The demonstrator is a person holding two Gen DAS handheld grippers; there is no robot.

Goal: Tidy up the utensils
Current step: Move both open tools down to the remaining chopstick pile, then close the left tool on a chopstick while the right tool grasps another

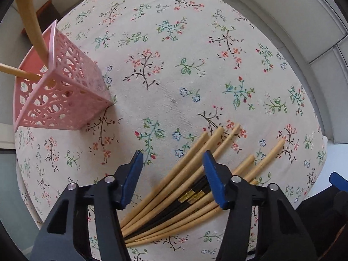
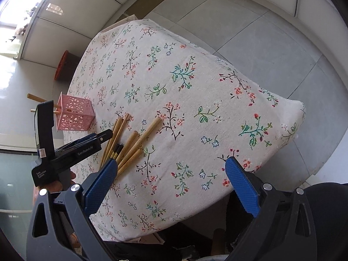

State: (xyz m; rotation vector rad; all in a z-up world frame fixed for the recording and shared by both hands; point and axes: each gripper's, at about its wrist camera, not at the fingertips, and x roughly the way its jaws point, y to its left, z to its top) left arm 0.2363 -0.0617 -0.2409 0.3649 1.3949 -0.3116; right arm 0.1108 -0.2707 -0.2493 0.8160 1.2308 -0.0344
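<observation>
A fan of several wooden and black chopsticks (image 1: 191,187) lies on the floral tablecloth; it also shows in the right wrist view (image 2: 130,145). My left gripper (image 1: 173,158) is open and empty, just above the pile with the chopsticks passing under its jaws; its body shows in the right wrist view (image 2: 93,140). A pink perforated basket (image 1: 63,87) stands at the left with two wooden chopsticks (image 1: 30,21) sticking out of it; it also shows in the right wrist view (image 2: 74,114). My right gripper (image 2: 171,167) is open and empty above the table's near edge, right of the pile.
The floral-clothed table (image 2: 195,108) drops off at its right and near edges to grey floor tiles. An orange-brown stool (image 2: 65,65) stands beyond the far left edge. A blue finger of the right gripper shows at the right in the left wrist view (image 1: 338,181).
</observation>
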